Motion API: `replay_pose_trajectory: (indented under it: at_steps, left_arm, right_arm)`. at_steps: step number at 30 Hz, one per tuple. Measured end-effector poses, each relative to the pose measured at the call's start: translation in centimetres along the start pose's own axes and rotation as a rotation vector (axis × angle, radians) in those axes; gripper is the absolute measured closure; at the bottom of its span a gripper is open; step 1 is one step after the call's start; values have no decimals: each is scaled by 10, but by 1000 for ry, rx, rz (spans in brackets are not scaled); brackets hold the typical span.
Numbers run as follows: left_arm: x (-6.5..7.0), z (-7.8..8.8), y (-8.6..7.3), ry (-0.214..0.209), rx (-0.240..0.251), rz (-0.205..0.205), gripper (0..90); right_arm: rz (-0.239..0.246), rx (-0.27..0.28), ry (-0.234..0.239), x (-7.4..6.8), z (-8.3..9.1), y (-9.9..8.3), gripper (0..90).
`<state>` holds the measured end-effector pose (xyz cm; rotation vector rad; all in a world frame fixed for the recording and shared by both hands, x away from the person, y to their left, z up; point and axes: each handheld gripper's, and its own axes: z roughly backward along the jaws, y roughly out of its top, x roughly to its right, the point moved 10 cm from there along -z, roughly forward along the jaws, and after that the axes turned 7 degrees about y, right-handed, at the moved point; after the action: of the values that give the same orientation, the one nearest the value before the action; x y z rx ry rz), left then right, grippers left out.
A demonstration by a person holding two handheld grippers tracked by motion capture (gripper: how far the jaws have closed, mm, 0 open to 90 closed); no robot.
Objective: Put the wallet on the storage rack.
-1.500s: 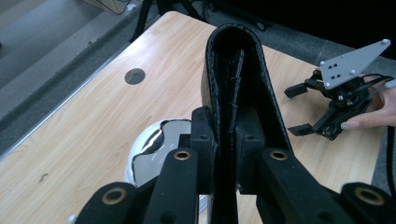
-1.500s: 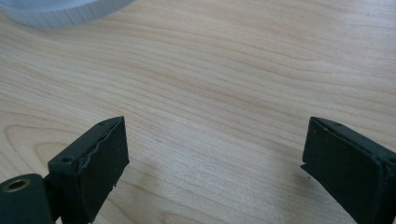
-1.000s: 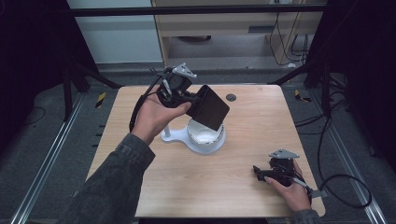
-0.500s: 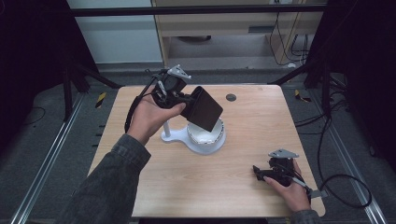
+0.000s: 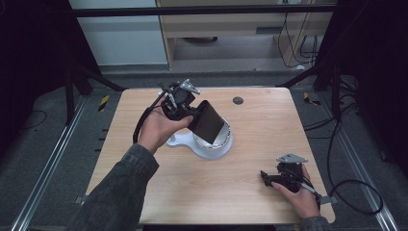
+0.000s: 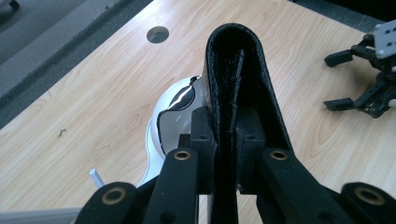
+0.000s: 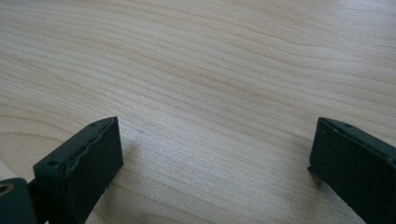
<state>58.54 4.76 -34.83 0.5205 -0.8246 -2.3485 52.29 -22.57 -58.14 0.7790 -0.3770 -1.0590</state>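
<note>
A black folded leather case [image 5: 208, 123] is clamped by its edge in my left gripper [image 5: 191, 114], which is shut on it. The case tilts down to the right over a white stand [image 5: 202, 150] with a round, shiny-rimmed top. Its lower corner overlaps that rim; I cannot tell whether it touches. In the left gripper view the case [image 6: 236, 60] rises upright between the pads of my left gripper [image 6: 227, 136], with the white stand [image 6: 172, 114] behind it at left. My right gripper [image 5: 267, 178] rests at the table's front right, open, with bare wood between its jaws [image 7: 215, 154].
A small round hole [image 5: 237, 100] sits in the wooden table [image 5: 144, 192] behind the stand. A cable trails from the right gripper off the table's right edge. Black frame legs stand at both back corners. The right gripper [image 6: 335, 81] is visible far off in the left gripper view.
My left hand has come down with the case, bringing it closer over the white stand's round top. The right hand has not moved.
</note>
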Motion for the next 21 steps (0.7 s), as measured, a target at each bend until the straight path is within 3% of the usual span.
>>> replay_pose_trajectory:
  at_steps: [12, 21]
  left_arm:
    - [7, -31, -4, -30, -59, -4, 809]
    - [11, -41, -3, -48, -76, 2, 807]
  right_arm:
    - [0, 0, 0, 0, 0, 0, 27]
    - [0, 0, 0, 0, 0, 0, 27]
